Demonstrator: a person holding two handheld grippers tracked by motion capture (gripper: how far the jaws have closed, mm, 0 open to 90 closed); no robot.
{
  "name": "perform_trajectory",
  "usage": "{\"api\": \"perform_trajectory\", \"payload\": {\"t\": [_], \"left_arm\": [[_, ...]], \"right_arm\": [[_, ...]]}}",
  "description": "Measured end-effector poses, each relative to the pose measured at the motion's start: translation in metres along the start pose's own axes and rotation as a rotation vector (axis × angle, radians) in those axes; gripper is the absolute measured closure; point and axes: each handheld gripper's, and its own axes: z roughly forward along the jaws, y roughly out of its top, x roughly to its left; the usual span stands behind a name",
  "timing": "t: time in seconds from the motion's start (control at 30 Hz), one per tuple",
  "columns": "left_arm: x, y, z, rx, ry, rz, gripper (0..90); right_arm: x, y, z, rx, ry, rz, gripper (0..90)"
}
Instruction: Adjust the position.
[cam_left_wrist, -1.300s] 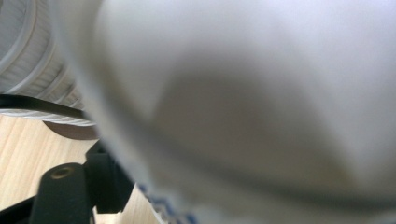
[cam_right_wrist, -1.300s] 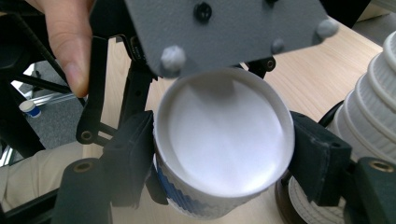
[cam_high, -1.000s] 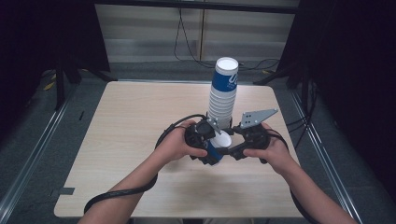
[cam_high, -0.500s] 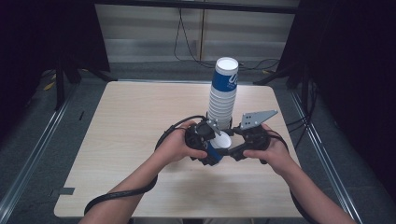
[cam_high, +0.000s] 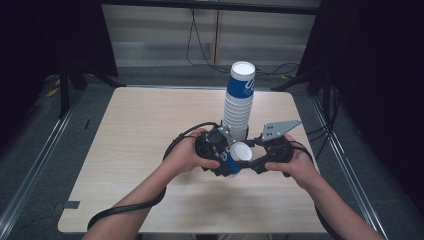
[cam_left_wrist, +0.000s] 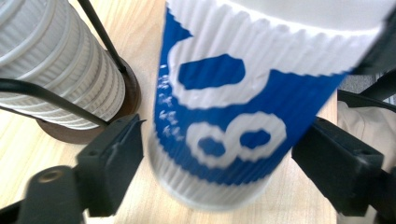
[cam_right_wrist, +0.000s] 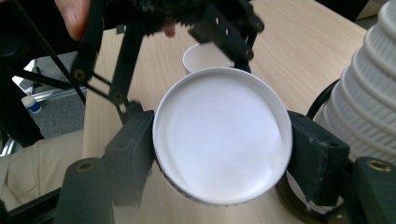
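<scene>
Comparing this moment with the one a second ago, almost nothing has shifted: both hands sit where they were, and the tall stack of ribbed paper cups (cam_high: 239, 102) stands as before near the table's (cam_high: 135, 130) middle, toward twelve o'clock from the hands. The one change is small, the right gripper's (cam_high: 250, 161) jaws have closed in slightly further.

From above, the left gripper (cam_high: 226, 155) and the right one meet nose to nose toward the table's six o'clock edge, with a single blue and white paper cup (cam_high: 237, 156) lying on its side between them, its white mouth turned toward three o'clock. In the right gripper view, that cup's (cam_right_wrist: 223, 135) round white end sits between the black pads (cam_right_wrist: 133, 154), which press on its edge at nine and three o'clock, so the right tool clamps it. In the left gripper view the cup's (cam_left_wrist: 233, 116) blue corrugated wall lies between the jaws; the left pad (cam_left_wrist: 114, 161) stands a hair off or just touching, and blur keeps me from telling whether that grip is firm.

The cup's top is cut off in the left gripper view. A dark wooden base (cam_left_wrist: 123, 100) under the stack (cam_left_wrist: 56, 60) is partly hidden by a cable. Behind the held cup, another white cup rim (cam_right_wrist: 201, 56) peeks out, mostly covered.
</scene>
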Motion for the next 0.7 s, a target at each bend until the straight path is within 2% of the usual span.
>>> {"api": "perform_trajectory", "payload": {"t": [0.1, 0.27, 0.3, 0.47, 0.7], "left_arm": [[0.0, 0.0, -0.003, -0.018, -0.002, 0.002, 16.9], [0.0, -0.002, -0.007, 0.012, 0.003, 0.015, 17.3], [0.0, -0.002, -0.006, 0.01, 0.005, 0.004, 17.3], [0.0, -0.007, -0.006, 0.013, 0.001, 0.005, 17.2], [0.002, -0.012, -0.006, -0.008, 0.0, -0.012, 17.0]], "right_arm": [[0.0, -0.003, 0.0, 0.007, 0.003, 0.007, 29.5], [-0.002, -0.007, -0.002, -0.002, -0.003, 0.02, 29.5], [-0.002, -0.007, -0.002, 0.001, -0.008, 0.015, 29.4], [-0.003, -0.01, -0.006, -0.004, -0.014, 0.029, 29.4], [-0.004, -0.013, -0.012, -0.035, -0.017, 0.041, 29.4]]}}
